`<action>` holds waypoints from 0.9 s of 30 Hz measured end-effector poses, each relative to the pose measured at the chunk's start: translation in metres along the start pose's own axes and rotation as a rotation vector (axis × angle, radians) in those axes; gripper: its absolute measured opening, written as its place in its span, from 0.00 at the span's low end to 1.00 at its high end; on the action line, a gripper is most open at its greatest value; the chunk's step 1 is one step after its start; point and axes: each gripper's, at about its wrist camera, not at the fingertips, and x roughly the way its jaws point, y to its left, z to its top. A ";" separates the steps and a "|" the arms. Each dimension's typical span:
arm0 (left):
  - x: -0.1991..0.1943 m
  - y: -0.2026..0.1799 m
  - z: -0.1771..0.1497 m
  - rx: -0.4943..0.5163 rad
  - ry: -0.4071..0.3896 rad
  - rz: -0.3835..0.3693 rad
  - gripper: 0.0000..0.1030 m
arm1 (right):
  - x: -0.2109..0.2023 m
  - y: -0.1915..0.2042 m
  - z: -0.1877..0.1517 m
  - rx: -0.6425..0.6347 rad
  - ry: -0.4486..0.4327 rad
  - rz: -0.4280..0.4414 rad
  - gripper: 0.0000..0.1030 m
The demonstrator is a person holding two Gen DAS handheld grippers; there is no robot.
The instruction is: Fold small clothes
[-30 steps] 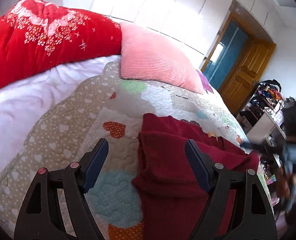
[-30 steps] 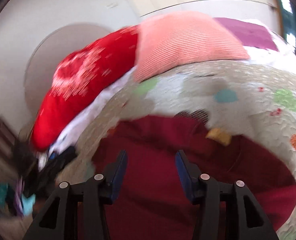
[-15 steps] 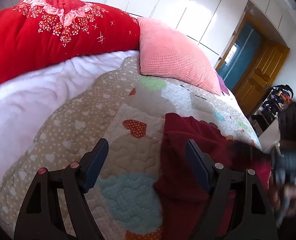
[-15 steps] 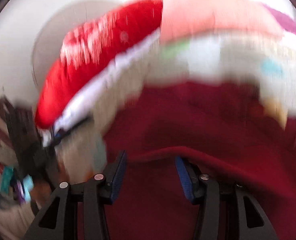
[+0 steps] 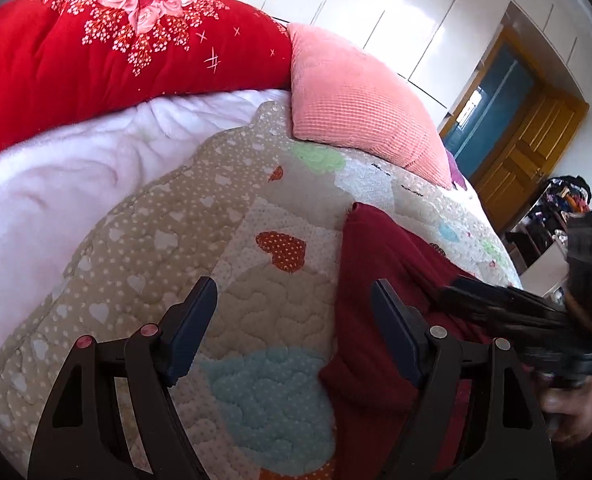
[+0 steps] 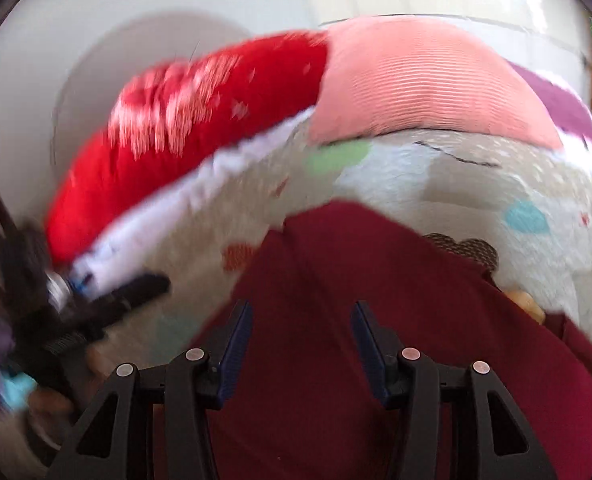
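The dark red garment point(image 5: 380, 280) lies on the patchwork quilt point(image 5: 183, 248). The left claw point(image 5: 293, 300) hangs spread above its edge, holding nothing. The right claw point(image 6: 302, 330) is parted over the cloth, empty.

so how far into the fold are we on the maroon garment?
Done: the maroon garment lies on the quilt with one long straight edge, apparently folded once. In hand: nothing. The left tool is open over the quilt beside it; the right tool is open above the cloth. Left: further folds.
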 end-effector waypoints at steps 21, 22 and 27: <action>-0.001 -0.011 0.006 -0.060 0.030 -0.215 0.84 | -0.014 0.021 -0.051 0.003 -0.020 0.066 0.09; 0.003 -0.013 0.005 -0.055 0.047 -0.211 0.84 | -0.014 0.021 -0.052 0.001 0.000 0.058 0.12; 0.025 -0.022 0.002 -0.018 0.120 -0.152 0.84 | -0.062 -0.008 -0.064 0.068 -0.002 0.033 0.32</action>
